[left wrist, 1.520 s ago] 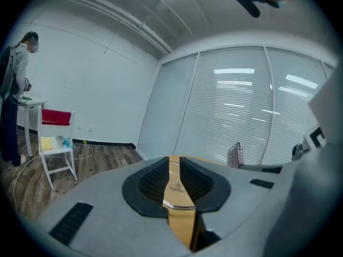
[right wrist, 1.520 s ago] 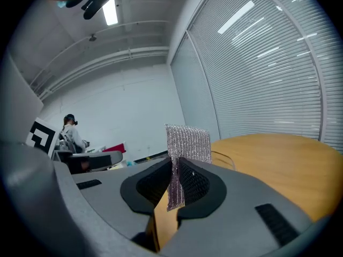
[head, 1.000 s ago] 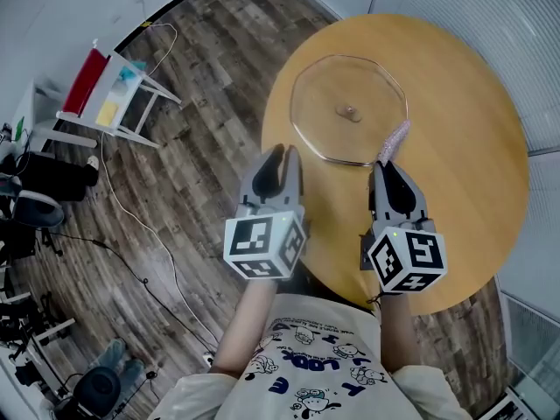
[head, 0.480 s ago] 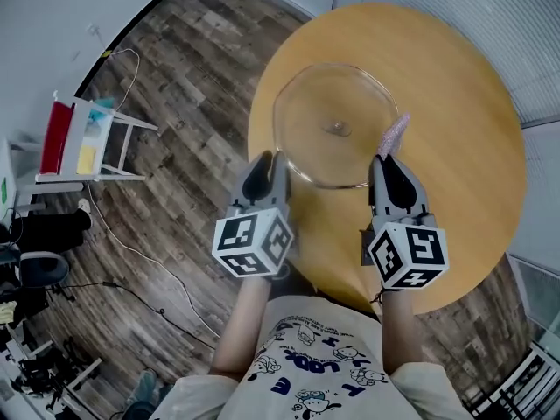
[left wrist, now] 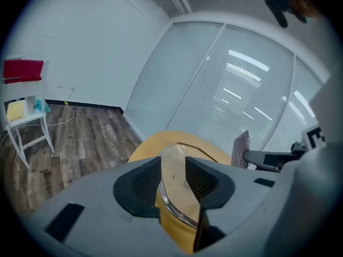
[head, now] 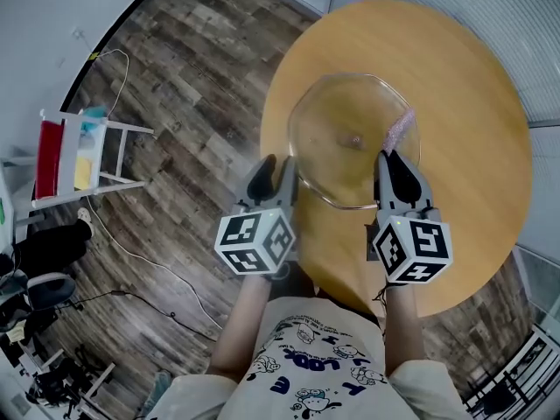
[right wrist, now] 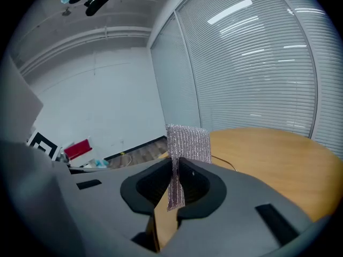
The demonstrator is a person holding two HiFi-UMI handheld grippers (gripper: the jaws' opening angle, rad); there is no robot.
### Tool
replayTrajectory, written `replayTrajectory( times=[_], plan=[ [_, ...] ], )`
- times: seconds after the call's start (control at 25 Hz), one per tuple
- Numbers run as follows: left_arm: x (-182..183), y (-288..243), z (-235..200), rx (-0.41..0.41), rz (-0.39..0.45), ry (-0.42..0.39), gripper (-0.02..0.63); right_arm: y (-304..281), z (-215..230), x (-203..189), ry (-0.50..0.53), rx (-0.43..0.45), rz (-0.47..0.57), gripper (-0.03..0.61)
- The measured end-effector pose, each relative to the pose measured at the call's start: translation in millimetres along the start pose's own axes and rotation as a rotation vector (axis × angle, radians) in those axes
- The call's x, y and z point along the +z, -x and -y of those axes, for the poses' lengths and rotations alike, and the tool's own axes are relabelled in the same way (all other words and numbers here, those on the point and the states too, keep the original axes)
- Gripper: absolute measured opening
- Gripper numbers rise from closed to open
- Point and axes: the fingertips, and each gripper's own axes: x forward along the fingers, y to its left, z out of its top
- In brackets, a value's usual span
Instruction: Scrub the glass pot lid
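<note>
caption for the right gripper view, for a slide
Right gripper pinching a mesh scrub cloth upright, with the round wooden table and window blinds behind.

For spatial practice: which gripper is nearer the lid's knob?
Right. The right gripper, clamping the scrub cloth, sits right of the knob; the left gripper, jaws just opened astride the lid's rim, is farther.

The right gripper [head: 395, 156] is hiding the lower end of the scrub pad [head: 400, 130], centre right. Bottom edge is cutting off the person's shirt [head: 315, 357]; dark clutter [head: 22, 313] lower left is showing too small to tell.
</note>
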Motion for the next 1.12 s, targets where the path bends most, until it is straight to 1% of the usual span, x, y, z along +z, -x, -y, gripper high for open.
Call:
replayTrajectory(
  times=[0.2, 0.4, 0.64, 0.84, 1.12],
  plan=[
    [-9.4, -18.9, -11.0, -0.04, -0.07, 0.048, 0.137, -23.1, -8.5, -4.3, 0.035, -0.018, -0.045, 0.055],
    [-19.1, -32.3, -15.8, -0.075, -0.123, 0.073, 0.144, -39.3, -22.3, -11.7, 0.06, -0.012, -0.087, 0.055],
    [-30.9, -45.2, -19.4, -0.117, -0.189, 0.083, 0.15, -57.4, -47.6, -25.8, 0.093, 0.052, -0.151, 0.055],
    [-33.6, -51.6, -23.3, -0.134, -0.223, 0.093, 0.15, -69.3, -59.7, -42.2, 0.098, 0.091, -0.228, 0.055],
    [-36.8, -61.2, -15.3, -0.193, -0.246, 0.119, 0.15, -83.0, -68.4, -57.2, 0.14, 0.124, -0.302, 0.055]
  ],
)
